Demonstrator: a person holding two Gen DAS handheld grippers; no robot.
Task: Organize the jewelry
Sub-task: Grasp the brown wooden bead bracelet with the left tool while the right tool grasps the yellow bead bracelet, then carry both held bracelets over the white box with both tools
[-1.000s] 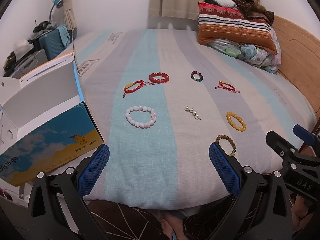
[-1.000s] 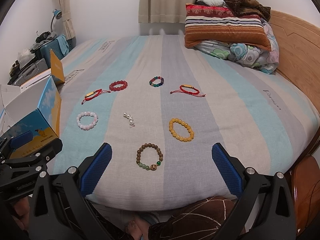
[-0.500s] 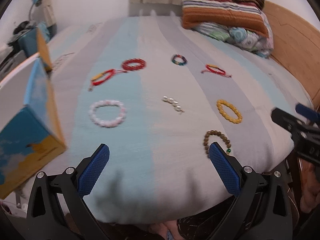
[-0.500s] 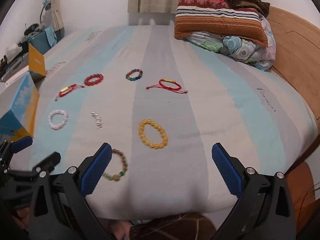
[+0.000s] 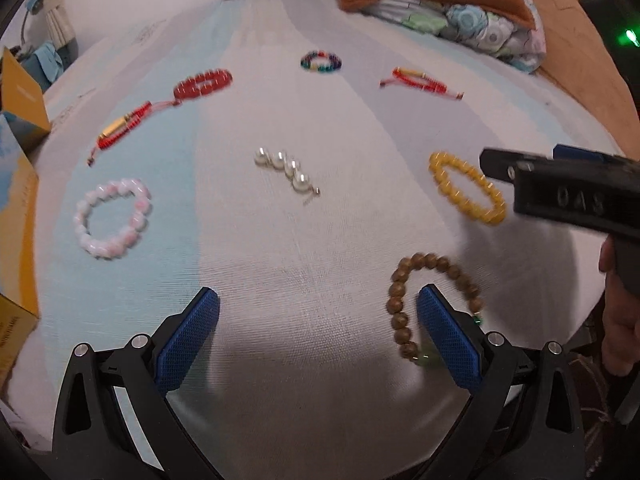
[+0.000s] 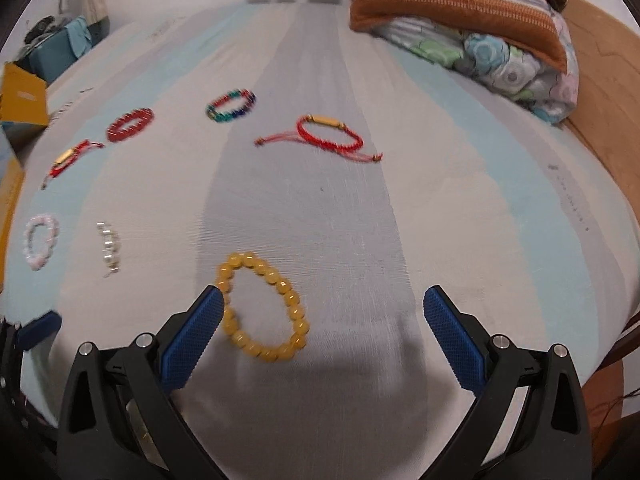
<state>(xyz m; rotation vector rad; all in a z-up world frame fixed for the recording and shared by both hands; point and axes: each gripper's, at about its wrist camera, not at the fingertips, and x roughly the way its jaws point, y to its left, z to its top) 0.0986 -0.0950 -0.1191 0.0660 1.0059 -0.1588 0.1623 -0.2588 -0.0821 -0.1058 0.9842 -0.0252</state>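
Observation:
Several bracelets lie spread on the striped bedsheet. My left gripper (image 5: 318, 316) is open low over the sheet; its right finger overlaps the brown wooden bead bracelet (image 5: 404, 276). Ahead lie a pearl piece (image 5: 286, 168), a pink bead bracelet (image 5: 110, 220), a red bead bracelet (image 5: 202, 83), a red cord bracelet (image 5: 120, 130) and a multicolour bead bracelet (image 5: 320, 61). My right gripper (image 6: 318, 314) is open too, its left finger beside the yellow bead bracelet (image 6: 260, 308). Another red cord bracelet (image 6: 330, 136) lies farther back.
A blue and yellow cardboard box (image 5: 16, 216) stands at the left edge of the bed. Pillows and a folded blanket (image 6: 460, 12) are piled at the far right by the wooden headboard (image 6: 600, 64). A hand (image 5: 620, 340) holds the right gripper's handle.
Both grippers have moved forward and down toward the bed. The brown bracelet now sits at the left gripper's right finger, the yellow one at the right gripper's left finger. Both stay open.

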